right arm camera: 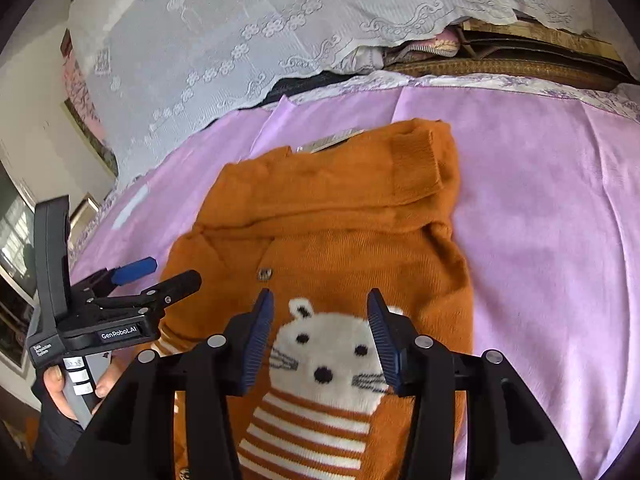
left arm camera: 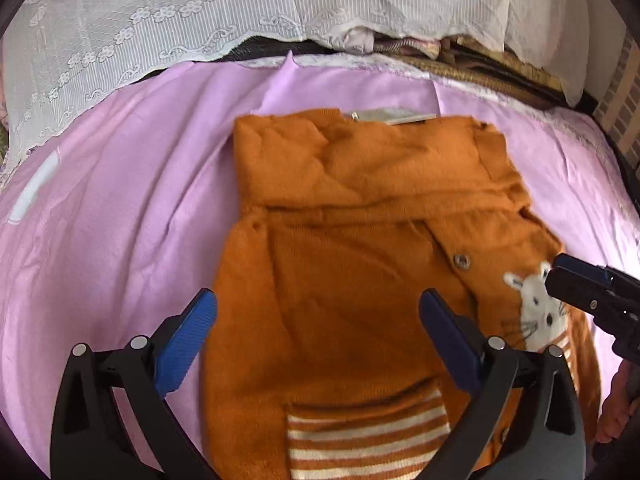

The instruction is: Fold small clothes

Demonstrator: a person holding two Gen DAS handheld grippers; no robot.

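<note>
Bright, even daylight, soft shadows; strong fisheye bending and dark corners (slight blur in the left wrist view).

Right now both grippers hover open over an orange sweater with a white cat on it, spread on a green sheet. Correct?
Not quite: the sheet is pink-lilac, as the right wrist view shows. The left gripper, right gripper and orange sweater are as stated.

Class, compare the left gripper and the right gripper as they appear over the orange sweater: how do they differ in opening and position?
The left gripper gapes wide; the right gripper is open more narrowly. The left gripper hangs over the plain side of the orange sweater, above a striped cuff; the right gripper frames the white animal face. Both are open, hold nothing, and have blue ribbed pads.
</note>
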